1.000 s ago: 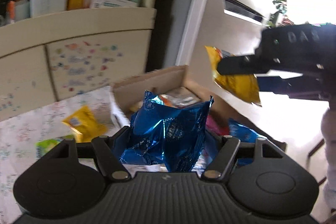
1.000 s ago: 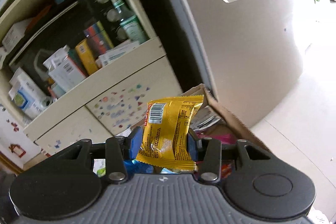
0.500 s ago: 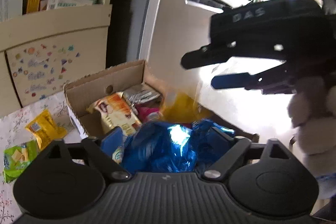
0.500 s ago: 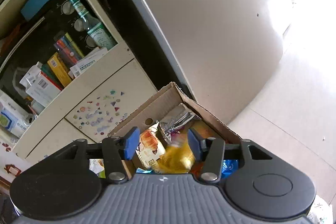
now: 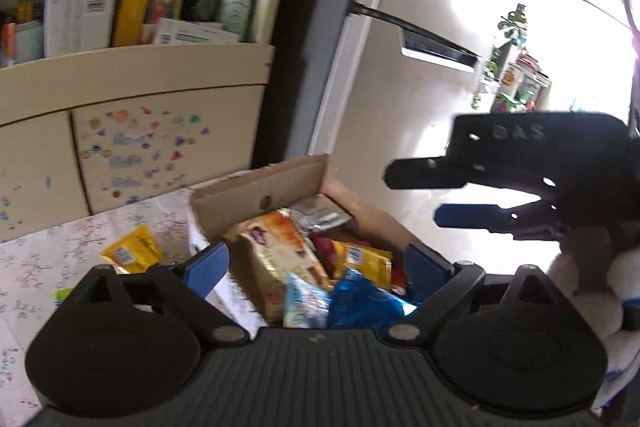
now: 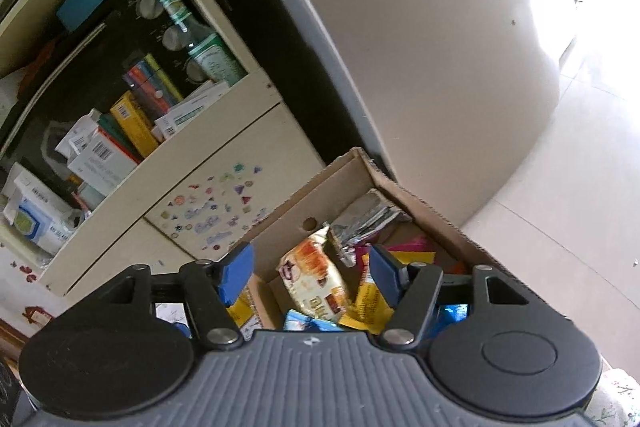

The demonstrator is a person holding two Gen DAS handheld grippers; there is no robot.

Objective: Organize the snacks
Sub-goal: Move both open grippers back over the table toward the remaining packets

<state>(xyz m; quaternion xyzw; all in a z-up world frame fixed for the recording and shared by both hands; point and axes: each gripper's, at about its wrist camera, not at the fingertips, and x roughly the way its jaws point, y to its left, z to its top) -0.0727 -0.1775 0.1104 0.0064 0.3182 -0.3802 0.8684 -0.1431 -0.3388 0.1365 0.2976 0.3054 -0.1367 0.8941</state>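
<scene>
low in the frame, the left gripper [image 5: 316, 267] gapes wide and empty over the cardboard box [image 5: 256, 193] of snack packets [image 5: 276, 247]. the right gripper [image 6: 310, 273], jaws opening, grips nothing above it.

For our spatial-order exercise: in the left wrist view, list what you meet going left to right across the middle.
Yellow packet on the tablecloth → orange-and-cream snack bag → yellow packet in the box → right gripper.

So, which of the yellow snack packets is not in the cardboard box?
The yellow packet lying on the flowered tablecloth, left of the cardboard box. The other yellow packet lies inside the box among the other snacks.
</scene>
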